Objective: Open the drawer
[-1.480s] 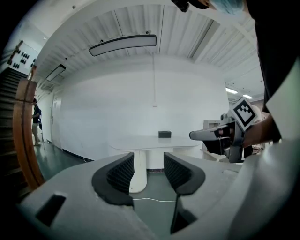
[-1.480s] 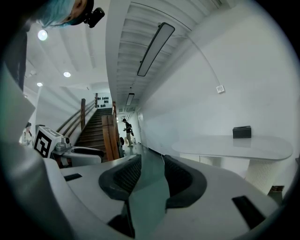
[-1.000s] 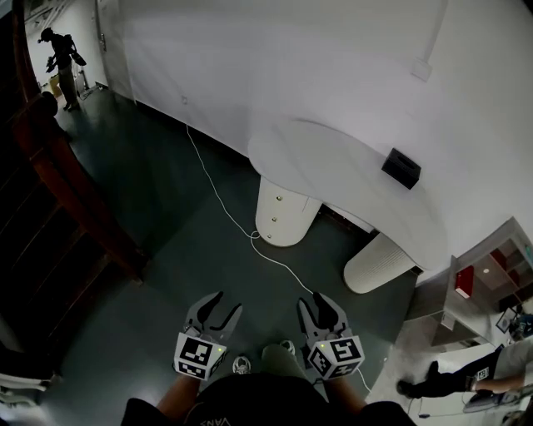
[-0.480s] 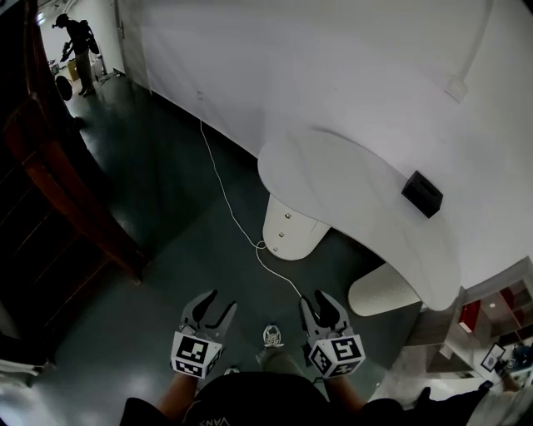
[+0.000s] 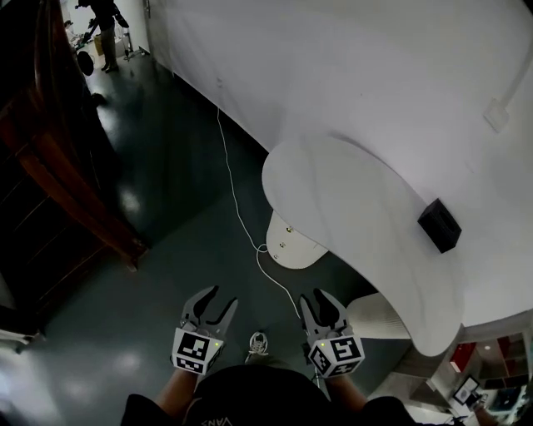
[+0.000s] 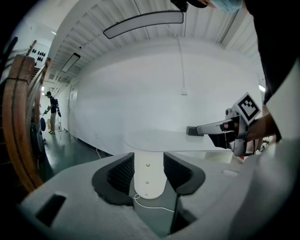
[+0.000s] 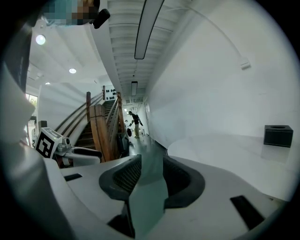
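No drawer shows in any view. In the head view my left gripper (image 5: 218,300) and right gripper (image 5: 316,301) are held side by side, low over the dark green floor, both open and empty. The left gripper (image 6: 149,173) looks through its jaws at a rounded white table leg (image 6: 148,178). My right gripper (image 7: 149,176) points along the floor toward a distant corridor. Ahead and to the right stands a white curved table (image 5: 358,208), and a small black box (image 5: 439,225) sits on its far side.
A white cable (image 5: 240,215) runs across the floor from the wall to the table leg (image 5: 288,243). A dark wooden staircase (image 5: 58,166) fills the left side. A person (image 5: 107,17) stands far off at the top left. Shelves (image 5: 491,366) show at the bottom right.
The view has moved forward and left, so the table now lies closer and more to the right. Both grippers keep their place and stay open. The far person has shifted.
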The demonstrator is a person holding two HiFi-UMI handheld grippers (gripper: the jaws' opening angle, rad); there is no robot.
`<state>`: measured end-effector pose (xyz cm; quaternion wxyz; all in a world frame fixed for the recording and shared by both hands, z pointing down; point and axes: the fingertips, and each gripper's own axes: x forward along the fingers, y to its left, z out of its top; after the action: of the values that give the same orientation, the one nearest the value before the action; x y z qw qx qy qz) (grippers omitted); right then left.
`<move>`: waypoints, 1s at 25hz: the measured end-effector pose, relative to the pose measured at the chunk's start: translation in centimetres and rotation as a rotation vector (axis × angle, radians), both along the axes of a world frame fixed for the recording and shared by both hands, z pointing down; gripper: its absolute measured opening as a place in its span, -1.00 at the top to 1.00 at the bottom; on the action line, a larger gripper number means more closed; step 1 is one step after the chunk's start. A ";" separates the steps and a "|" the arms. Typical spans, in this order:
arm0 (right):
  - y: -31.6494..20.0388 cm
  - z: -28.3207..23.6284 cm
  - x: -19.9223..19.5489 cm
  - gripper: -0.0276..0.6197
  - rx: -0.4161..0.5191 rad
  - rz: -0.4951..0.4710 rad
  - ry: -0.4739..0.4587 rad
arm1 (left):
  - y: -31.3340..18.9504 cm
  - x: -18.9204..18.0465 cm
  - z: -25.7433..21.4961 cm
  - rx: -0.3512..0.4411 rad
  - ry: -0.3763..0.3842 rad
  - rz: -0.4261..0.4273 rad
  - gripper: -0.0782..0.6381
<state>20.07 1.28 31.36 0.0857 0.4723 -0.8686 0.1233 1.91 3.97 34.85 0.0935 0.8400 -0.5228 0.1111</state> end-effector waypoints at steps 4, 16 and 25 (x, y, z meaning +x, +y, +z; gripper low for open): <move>-2.1 1.0 0.9 0.51 -0.002 -0.054 -0.009 | -1.6 1.4 1.8 0.001 -0.028 -0.038 0.25; -6.0 3.1 -0.2 0.53 -0.031 -0.063 0.000 | -5.5 1.8 6.4 -0.047 -0.012 -0.035 0.25; -9.3 6.5 -1.9 0.53 -0.111 -0.010 0.033 | -12.0 1.1 10.7 -0.078 0.016 0.056 0.25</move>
<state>18.19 -8.06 37.84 0.1269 0.4643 -0.8613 0.1629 2.99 -8.05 45.59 0.1273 0.8508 -0.4936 0.1273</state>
